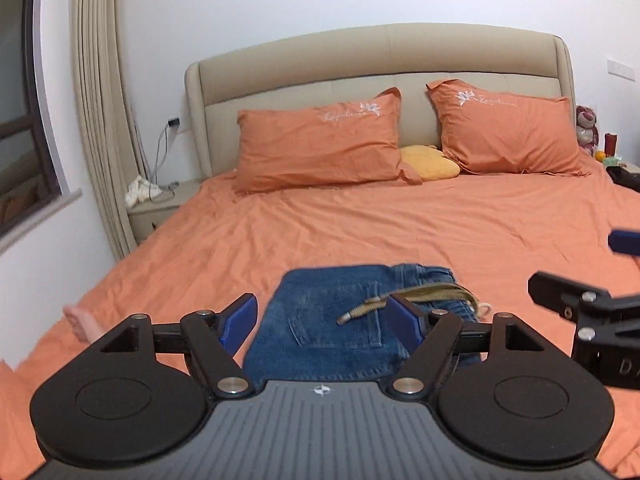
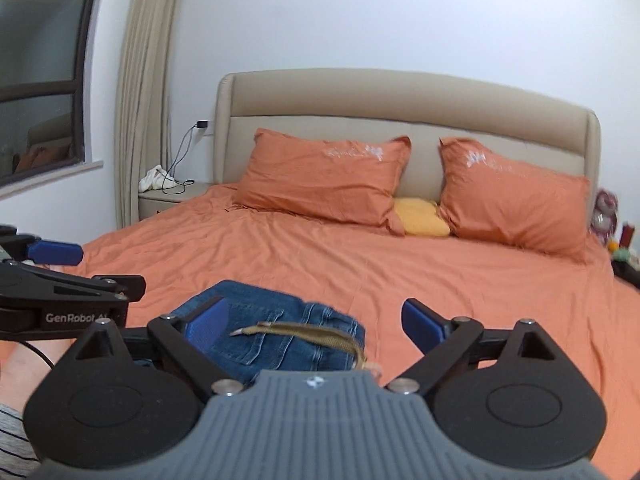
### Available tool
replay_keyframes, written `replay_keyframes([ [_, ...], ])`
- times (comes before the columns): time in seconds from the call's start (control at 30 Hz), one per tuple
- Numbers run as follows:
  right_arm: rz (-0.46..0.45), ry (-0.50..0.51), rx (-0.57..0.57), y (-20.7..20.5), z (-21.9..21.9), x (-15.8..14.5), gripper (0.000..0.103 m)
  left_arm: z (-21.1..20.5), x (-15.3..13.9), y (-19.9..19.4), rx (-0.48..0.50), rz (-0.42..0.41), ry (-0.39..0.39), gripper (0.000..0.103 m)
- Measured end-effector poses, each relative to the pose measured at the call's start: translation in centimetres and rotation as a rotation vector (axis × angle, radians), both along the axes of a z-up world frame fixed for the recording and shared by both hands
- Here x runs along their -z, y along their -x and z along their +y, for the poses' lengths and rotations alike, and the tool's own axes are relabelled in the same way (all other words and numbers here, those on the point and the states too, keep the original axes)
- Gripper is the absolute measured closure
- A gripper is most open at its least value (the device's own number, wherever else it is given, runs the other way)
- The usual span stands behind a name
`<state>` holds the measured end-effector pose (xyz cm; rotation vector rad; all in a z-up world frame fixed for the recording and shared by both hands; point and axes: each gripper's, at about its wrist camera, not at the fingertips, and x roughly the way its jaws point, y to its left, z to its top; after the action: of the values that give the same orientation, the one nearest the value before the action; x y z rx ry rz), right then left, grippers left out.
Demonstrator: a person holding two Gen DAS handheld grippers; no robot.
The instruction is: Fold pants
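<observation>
Jeans [image 1: 336,320] are lying folded on the near edge of the orange bed [image 1: 360,232], waistband and belt [image 1: 404,300] pointing right. Left gripper [image 1: 326,320] and right gripper [image 2: 316,320] are hovering just above, jaws spread wide, holding nothing.

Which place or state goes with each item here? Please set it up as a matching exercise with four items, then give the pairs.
Items:
1. jeans
2. yellow cushion
3. left gripper
4. white cloth

Places or states:
A. on the nightstand beside the curtain
B. folded, lying on the orange sheet
C. between the two orange pillows
D. open, nothing between the pads

Pairs: 1-B, 2-C, 3-D, 4-A
</observation>
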<state>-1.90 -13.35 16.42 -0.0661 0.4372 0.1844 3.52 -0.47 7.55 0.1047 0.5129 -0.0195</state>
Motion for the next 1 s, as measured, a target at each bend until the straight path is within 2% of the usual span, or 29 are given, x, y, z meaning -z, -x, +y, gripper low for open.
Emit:
replay_keyframes([
  [0.1,0.038,-0.019,0.011,1.3,0.0,0.9,0.01,0.2,1.0,0.1,0.016,0.05,0.036,0.016],
  [0.23,0.084,-0.008,0.038,2.0,0.1,2.9,0.01,-0.1,3.2,-0.7,0.021,0.13,0.042,0.016],
  [0.43,0.136,-0.019,0.065,1.8,-0.1,5.1,0.01,-0.5,5.3,-0.7,0.01,0.201,0.05,0.016],
  [0.77,0.183,-0.028,0.09,1.0,-0.4,6.2,0.01,-1.0,6.0,-0.8,0.011,0.241,0.046,0.016],
  [1.0,0.182,-0.03,0.094,0.9,-0.5,6.1,0.01,-1.0,6.0,-0.8,0.004,0.241,0.045,0.016],
])
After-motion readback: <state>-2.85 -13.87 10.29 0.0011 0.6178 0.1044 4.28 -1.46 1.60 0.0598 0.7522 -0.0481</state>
